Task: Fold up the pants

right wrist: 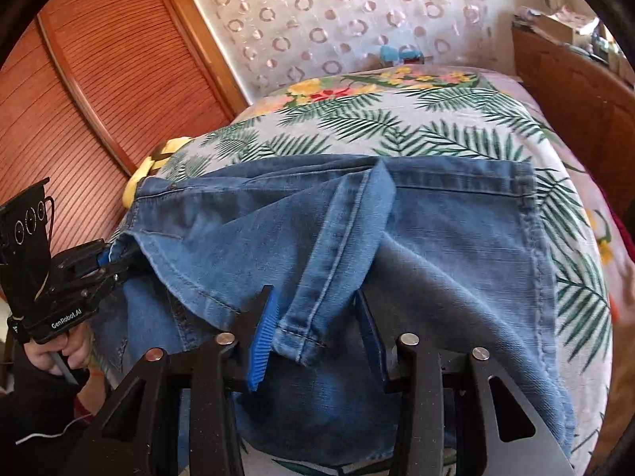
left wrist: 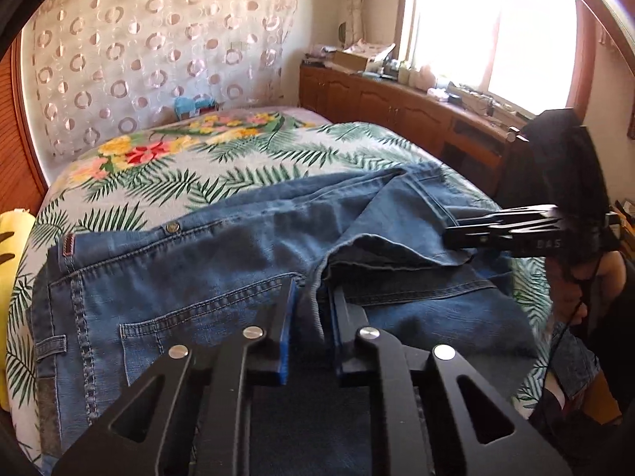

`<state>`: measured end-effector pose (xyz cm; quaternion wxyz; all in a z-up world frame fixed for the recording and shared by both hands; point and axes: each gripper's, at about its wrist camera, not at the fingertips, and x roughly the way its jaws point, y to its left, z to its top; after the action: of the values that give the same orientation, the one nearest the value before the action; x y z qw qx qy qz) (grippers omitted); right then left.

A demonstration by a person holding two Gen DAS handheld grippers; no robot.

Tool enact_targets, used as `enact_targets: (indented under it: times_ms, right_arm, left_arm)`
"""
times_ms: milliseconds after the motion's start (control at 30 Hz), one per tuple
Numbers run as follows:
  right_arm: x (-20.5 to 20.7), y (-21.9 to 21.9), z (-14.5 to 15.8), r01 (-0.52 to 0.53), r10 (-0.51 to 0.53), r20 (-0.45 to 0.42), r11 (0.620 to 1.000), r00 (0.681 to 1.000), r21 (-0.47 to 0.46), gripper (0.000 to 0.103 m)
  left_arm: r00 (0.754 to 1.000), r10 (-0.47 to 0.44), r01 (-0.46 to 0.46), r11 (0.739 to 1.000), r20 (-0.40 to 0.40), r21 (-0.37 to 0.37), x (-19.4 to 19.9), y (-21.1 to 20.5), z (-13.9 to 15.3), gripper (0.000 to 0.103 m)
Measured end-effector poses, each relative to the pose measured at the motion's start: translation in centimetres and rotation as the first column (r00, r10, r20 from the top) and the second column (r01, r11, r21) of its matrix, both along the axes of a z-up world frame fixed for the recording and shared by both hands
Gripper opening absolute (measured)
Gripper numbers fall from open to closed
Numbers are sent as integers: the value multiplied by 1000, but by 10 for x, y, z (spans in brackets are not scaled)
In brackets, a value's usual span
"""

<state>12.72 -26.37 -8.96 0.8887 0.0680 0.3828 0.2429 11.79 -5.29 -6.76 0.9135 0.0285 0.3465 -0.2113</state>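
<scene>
Blue denim pants (left wrist: pixel 222 277) lie folded on a bed with a palm-leaf and flower cover (left wrist: pixel 222 158). In the left wrist view my left gripper (left wrist: pixel 313 297) has a fold of denim between its blue pads, jaws a little apart around it. My right gripper (left wrist: pixel 456 238) shows at the right, its fingers on the leg edge. In the right wrist view the pants (right wrist: pixel 436 246) fill the middle, and my right gripper (right wrist: pixel 317 309) stands wider, with a hemmed leg end (right wrist: pixel 305 337) lying between its fingers. My left gripper (right wrist: pixel 119 261) is at the left, on the denim edge.
A wooden cabinet (left wrist: pixel 397 103) with clutter runs under the window at the right. A louvred wooden door (right wrist: pixel 99 91) stands left of the bed. A patterned curtain (left wrist: pixel 158 47) hangs behind. A yellow object (left wrist: pixel 12 238) lies at the bed's left edge.
</scene>
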Motion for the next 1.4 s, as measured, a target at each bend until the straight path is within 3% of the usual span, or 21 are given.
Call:
enact_targets:
  times_ms: [67,133,300,467,633,933,1233,1267,1333,1400]
  right_arm:
    - [0,4,2,-31,31,10,999,999,13,15]
    - [-1,5,10,-47,46,42,999,998,22,6]
    - [-10,13,45,-80,74,141,996,987,35,5]
    - [-20,40,94,-147,137,267,989,954,18,4]
    - [-24,81,123,-210,208,338,977,918,-31,3]
    - [0,154,130,-311,338,331,941,881,-134,3]
    - [24,215,141,-397,422,312,906,851,-145,3]
    - [29,222,139,-406,430,302,903,851,-142,3]
    - [39,243,131,-425,449,275,893,850,-146,3]
    - [48,260,122,-416,455,272,889,848,-193,3]
  left_arm:
    - [1000,4,-4,1000,23,-5,-7,2,8,15]
    - [999,9,-8,1000,45,-25,-19,7,20,15]
    - [993,31,-23,997,115,-71,-45,26,52,13]
    - [981,97,-80,992,167,-101,-71,57,76,8]
    - [977,147,-131,985,157,-109,-80,84,72,4]
    - [961,240,-226,968,137,-111,-87,119,61,4]
    - [937,325,-315,945,132,-90,-99,163,59,4]
    - [935,331,-321,943,128,-88,-99,166,58,7]
    - [931,345,-337,938,120,-86,-98,172,54,24]
    - [929,350,-341,935,115,-94,-99,177,49,47]
